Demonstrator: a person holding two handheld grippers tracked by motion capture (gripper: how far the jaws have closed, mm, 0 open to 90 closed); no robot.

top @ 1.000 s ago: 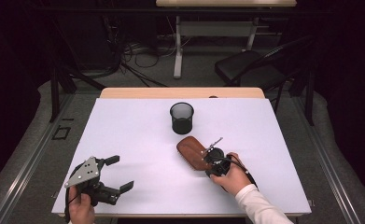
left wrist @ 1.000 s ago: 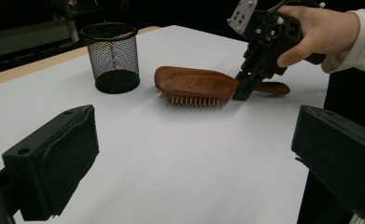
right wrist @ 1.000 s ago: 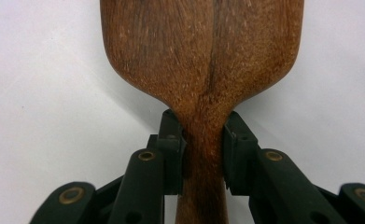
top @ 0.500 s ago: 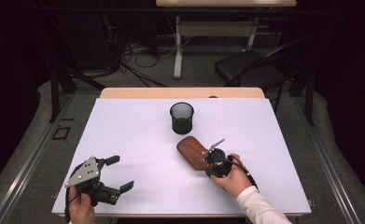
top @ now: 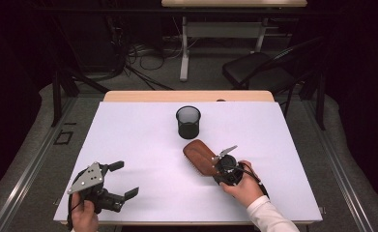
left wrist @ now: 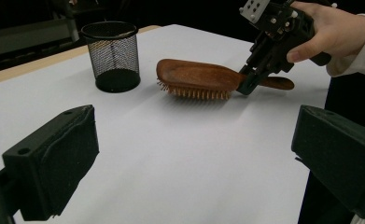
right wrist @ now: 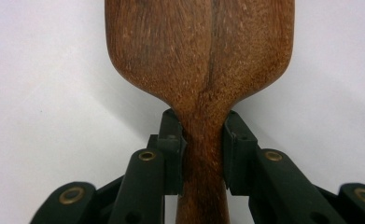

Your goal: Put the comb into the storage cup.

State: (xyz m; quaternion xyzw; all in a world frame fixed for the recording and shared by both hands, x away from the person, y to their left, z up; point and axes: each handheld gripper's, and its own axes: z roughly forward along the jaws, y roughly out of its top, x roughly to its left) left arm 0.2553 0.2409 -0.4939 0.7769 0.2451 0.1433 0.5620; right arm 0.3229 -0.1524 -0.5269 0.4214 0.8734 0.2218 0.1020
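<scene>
On white table (top: 143, 145), dark room, cables (top: 128, 58)

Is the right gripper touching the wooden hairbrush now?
Touching. In the right gripper view, the right gripper has both black jaws pressed against the sides of the wooden hairbrush at its narrow neck, with no gap visible on either side.

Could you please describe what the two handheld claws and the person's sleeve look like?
Both are black two-jaw tools. The left claw carries a grey three-cornered plate with small holes; its pads are blocky. The right claw has brass-coloured rivets, a black cable and a white sleeve behind it.
</scene>
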